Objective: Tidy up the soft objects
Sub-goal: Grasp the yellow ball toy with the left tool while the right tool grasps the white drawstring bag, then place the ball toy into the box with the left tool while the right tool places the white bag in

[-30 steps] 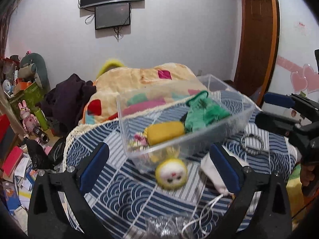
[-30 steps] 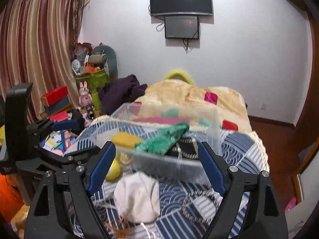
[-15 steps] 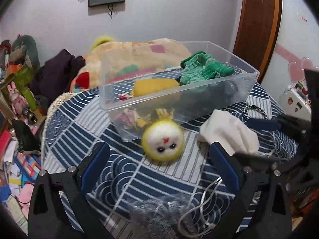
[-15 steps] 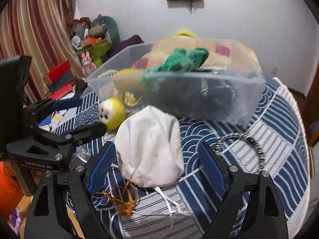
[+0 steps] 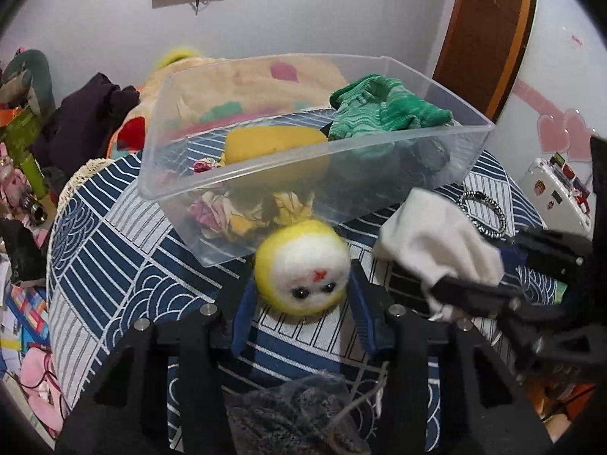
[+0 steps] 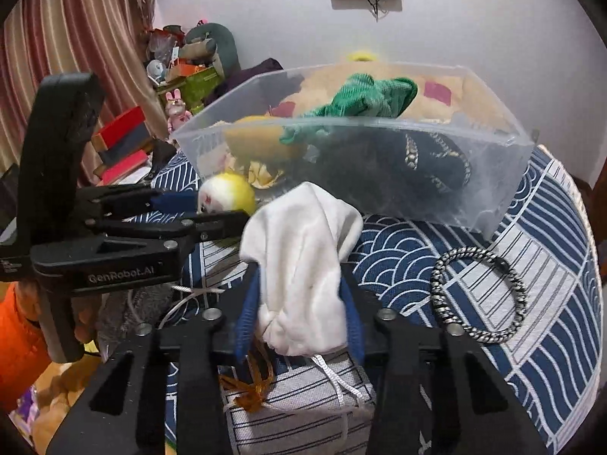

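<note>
Plush ball (image 5: 302,267) clamped in left gripper (image 5: 301,299); right gripper (image 6: 299,309) pinches white cloth (image 6: 303,265), seemingly lifted.

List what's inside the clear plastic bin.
Clear plastic bin holds a green knit cloth, yellow soft item, dark beaded fabric and crumpled floral cloth; anything beneath is covered.

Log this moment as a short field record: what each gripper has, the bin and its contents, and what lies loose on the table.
left gripper: shut on the round yellow-and-white plush face toy
right gripper: shut on the white cloth pouch
container: clear plastic bin on the blue-and-white patterned tablecloth
in bin: green knit cloth, yellow soft block, dark fabric with gold trim
loose on table: silver braided bracelet, right of the pouch
toy and pouch: both outside the bin, in front of its near wall
</note>
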### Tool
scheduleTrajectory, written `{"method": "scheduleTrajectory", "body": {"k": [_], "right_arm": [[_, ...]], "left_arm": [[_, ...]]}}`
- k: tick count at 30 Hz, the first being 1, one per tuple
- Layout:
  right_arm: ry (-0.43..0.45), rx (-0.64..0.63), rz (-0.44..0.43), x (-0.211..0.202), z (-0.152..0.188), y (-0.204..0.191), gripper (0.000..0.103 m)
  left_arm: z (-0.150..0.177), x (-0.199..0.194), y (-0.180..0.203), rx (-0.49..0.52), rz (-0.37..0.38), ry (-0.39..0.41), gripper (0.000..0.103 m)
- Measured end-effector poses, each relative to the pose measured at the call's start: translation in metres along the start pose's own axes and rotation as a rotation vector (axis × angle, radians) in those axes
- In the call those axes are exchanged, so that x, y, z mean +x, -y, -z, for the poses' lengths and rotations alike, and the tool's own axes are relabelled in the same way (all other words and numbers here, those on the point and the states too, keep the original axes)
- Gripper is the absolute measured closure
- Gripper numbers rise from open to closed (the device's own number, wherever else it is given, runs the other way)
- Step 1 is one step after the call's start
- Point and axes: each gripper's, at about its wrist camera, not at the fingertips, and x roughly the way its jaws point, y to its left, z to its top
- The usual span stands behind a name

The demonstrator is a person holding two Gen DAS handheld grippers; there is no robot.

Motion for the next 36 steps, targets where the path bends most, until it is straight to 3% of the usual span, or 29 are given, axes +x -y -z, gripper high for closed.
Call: {"method": "scheduleTrajectory", "body": {"k": [9, 17, 25, 30, 36], "right_arm": [[0.109, 0.025, 0.044, -0.040, -0.007, 0.014, 0.069], [0.250, 0.014, 0.105, -0.077, -0.025, 0.016, 0.069], [0.363, 0.004, 0.188, -0.082, -0.060, 0.020, 0.069], [0.385, 0.028, 0.214, -0.076, -0.078, 0.026, 0.069], [0.317, 0.034, 0.224, -0.048, -0.080, 0.027, 0.069]], "left_arm": [[0.003, -0.038, 0.008, 0.046, -0.013, 0.076, 0.058], [-0.017, -0.077, 0.009, 0.036, -0.006, 0.193, 0.058], [-0.044, -0.094, -0.002, 0.022, -0.062, 0.288, 0.057], [-0.058, -0.083, -0.014, -0.013, -0.076, 0.286, 0.057], [-0.059, -0.055, -0.014, -0.016, -0.067, 0.209, 0.057]]}}
